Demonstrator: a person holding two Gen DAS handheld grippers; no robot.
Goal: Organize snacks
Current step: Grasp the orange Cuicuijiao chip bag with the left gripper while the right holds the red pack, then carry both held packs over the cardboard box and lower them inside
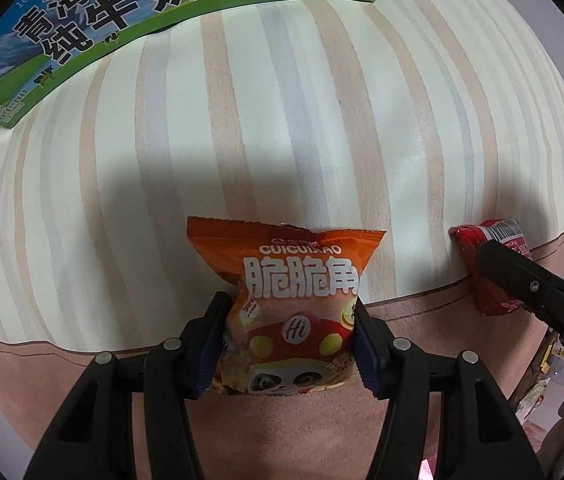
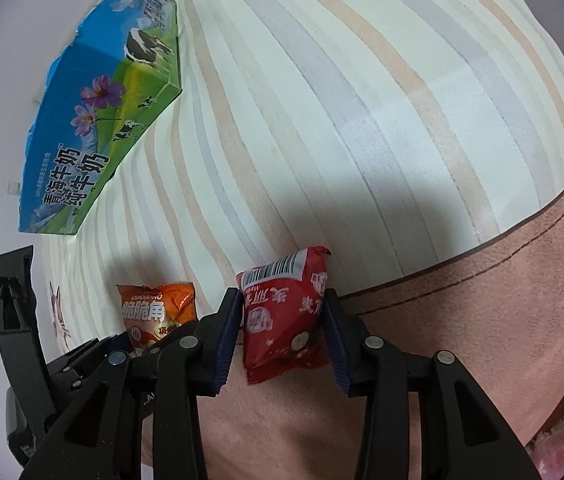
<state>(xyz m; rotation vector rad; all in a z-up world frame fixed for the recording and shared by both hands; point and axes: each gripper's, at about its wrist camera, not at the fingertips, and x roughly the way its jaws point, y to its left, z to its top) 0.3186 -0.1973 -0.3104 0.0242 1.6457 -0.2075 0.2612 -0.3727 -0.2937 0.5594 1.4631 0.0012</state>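
Observation:
My left gripper (image 1: 287, 334) is shut on an orange snack packet (image 1: 289, 280) with white Chinese lettering, held above the striped surface near its front edge. My right gripper (image 2: 282, 328) is shut on a red snack packet (image 2: 285, 316) with a barcode at its top. The red packet (image 1: 485, 256) and the right gripper's finger show at the right of the left wrist view. The orange packet (image 2: 156, 312) shows to the left in the right wrist view. A blue and green milk carton box (image 1: 94, 28) stands at the far left, also seen in the right wrist view (image 2: 94, 136).
The cream and tan striped cloth (image 1: 301, 120) covers the surface, with a pink band (image 1: 282, 432) along its front edge. Some loose wrappers (image 1: 541, 376) lie low at the far right.

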